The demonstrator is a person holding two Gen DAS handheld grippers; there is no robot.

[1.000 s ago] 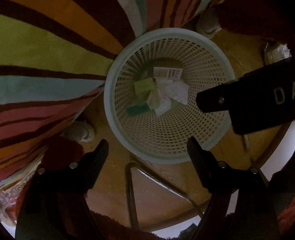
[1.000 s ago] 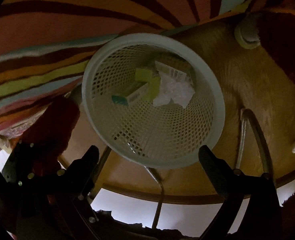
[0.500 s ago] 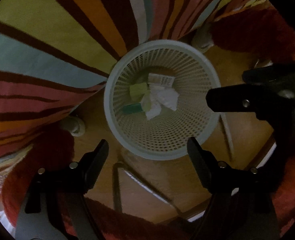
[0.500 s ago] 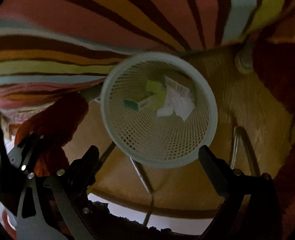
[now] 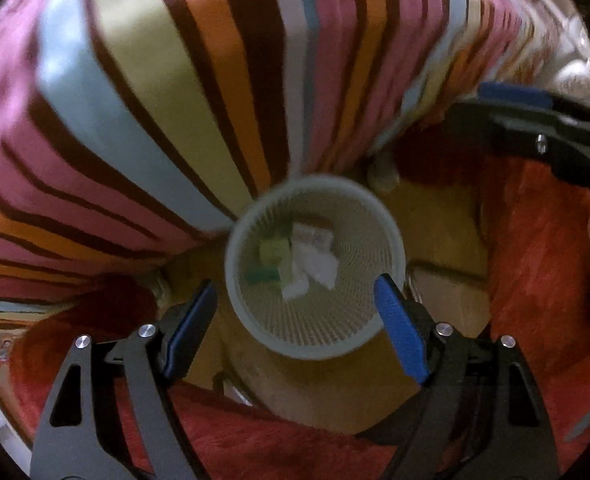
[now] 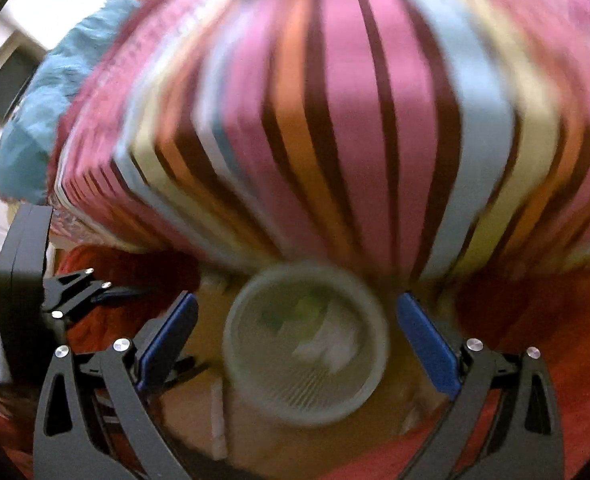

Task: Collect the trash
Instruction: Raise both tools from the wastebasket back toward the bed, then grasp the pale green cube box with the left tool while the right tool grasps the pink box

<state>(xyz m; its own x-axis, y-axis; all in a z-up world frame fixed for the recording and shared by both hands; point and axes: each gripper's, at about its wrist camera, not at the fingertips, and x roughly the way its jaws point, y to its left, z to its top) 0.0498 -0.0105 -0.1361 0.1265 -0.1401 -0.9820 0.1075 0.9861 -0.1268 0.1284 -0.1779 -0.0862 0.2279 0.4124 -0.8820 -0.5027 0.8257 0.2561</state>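
Grippers both empty: left hand-held gripper point(image 5: 295, 304) spread, right hand-held gripper point(image 6: 297, 322) spread, each above the basket point(image 5: 391, 236). Trash point(image 5: 307, 264) lies in its bottom: crumpled white paper, green card. Basket is round lattice plastic, on wood floor against striped cloth point(image 5: 175, 120). Next piece: centre over rim before release.

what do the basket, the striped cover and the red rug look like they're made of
Basket: looks like moulded plastic, pale and matte, with a fine lattice of holes in its wall and a smooth thick rim.
Striped cover: woven fabric, judging by its soft folds and slight sheen; blur hides the weave.
Red rug: probably deep-pile textile, its surface fuzzy and uneven.
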